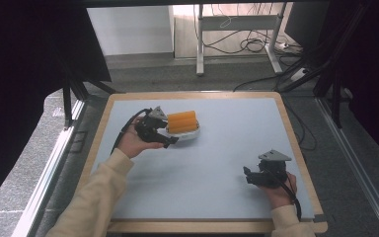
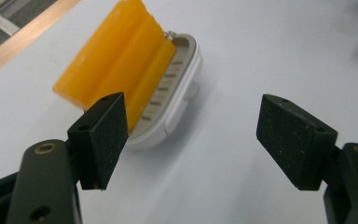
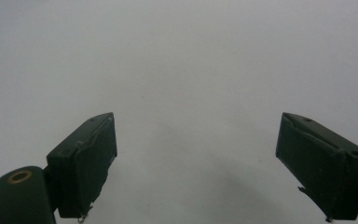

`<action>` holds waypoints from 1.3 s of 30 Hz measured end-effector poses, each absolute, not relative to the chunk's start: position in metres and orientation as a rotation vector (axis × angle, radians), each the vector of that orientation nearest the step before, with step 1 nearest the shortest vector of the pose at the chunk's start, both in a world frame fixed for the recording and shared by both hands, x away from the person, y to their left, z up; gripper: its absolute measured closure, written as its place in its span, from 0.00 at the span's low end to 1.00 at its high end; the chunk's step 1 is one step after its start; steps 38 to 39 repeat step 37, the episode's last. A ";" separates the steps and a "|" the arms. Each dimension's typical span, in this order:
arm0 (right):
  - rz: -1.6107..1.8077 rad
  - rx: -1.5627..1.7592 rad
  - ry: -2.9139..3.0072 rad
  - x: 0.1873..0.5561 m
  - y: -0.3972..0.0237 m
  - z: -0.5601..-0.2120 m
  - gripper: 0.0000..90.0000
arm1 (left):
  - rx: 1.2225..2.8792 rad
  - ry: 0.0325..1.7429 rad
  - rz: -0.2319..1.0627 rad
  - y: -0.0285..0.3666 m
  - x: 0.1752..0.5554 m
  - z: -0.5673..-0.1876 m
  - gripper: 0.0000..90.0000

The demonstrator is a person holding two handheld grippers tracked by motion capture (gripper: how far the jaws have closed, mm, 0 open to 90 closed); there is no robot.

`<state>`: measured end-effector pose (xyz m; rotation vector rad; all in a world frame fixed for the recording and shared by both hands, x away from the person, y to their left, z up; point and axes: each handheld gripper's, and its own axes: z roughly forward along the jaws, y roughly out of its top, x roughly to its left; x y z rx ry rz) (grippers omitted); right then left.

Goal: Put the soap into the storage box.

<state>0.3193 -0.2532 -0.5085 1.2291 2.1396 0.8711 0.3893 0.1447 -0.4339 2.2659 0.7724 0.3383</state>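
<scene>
High view — orange soap bar [image 1: 181, 121] sat in white dish [image 1: 190, 134], table's [image 1: 227, 163] far left | left gripper [image 1: 170, 140] spread, just beside dish | right gripper [image 1: 247, 176] spread, well apart | advice — centre jaws before closing.

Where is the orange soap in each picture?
High view: the orange soap sits on a white dish left of the table's middle, beside the left gripper.
Left gripper view: the soap is upper left, just past the left-hand jaw.
Right gripper view: only bare table beyond the right gripper.
Shared landmark: the white dish.
</scene>
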 end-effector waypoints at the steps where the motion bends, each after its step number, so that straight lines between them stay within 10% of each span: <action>1: 0.870 1.230 2.141 0.319 -0.253 -0.508 0.14 | 2.252 0.784 0.335 0.147 0.385 -0.436 0.28; 39: 0.910 1.209 2.122 0.317 -0.253 -0.504 0.14 | 2.166 0.960 0.338 0.193 0.313 -0.484 0.27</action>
